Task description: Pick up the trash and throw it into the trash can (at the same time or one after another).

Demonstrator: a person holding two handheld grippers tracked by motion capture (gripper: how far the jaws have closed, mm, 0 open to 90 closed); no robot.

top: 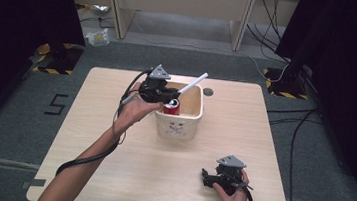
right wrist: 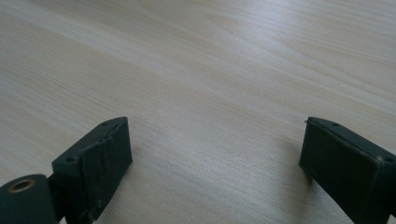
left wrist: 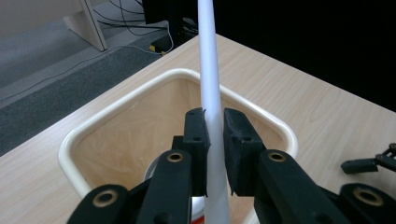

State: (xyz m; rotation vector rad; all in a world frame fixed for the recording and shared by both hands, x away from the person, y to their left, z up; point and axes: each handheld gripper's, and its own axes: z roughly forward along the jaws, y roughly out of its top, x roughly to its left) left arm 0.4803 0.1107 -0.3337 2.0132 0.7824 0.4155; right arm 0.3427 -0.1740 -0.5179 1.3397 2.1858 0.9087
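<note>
A: White plastic tube [left wrist: 210, 79], long and slim, sits clamped between the two black jaws of the left gripper [left wrist: 215, 140], pads pressed tight on either side of it. In the high view the left gripper [top: 160, 91] hangs over the near-left corner of a cream square plastic tub [top: 192, 113], and the tube [top: 193, 83] slants up and away to the far right above the tub's rim.

B: And inside the tub?

A: A red can with a silver top [top: 171, 107] stands at the left side of the tub, just under the gripper. The left gripper view looks down into the tub [left wrist: 93, 123], and the tube's lower end runs down past the jaws toward the pale round top of the can [left wrist: 150, 171].

B: Where does the tub stand?

A: Near the middle of the light wooden table [top: 109, 168], slightly toward the far edge.

B: The other hand?

A: The right gripper [top: 206, 176] rests low at the table's near right, well apart from the tub. In the right gripper view its jaws stand wide apart, with bare tabletop [right wrist: 210, 93] between them and nothing held.
</note>
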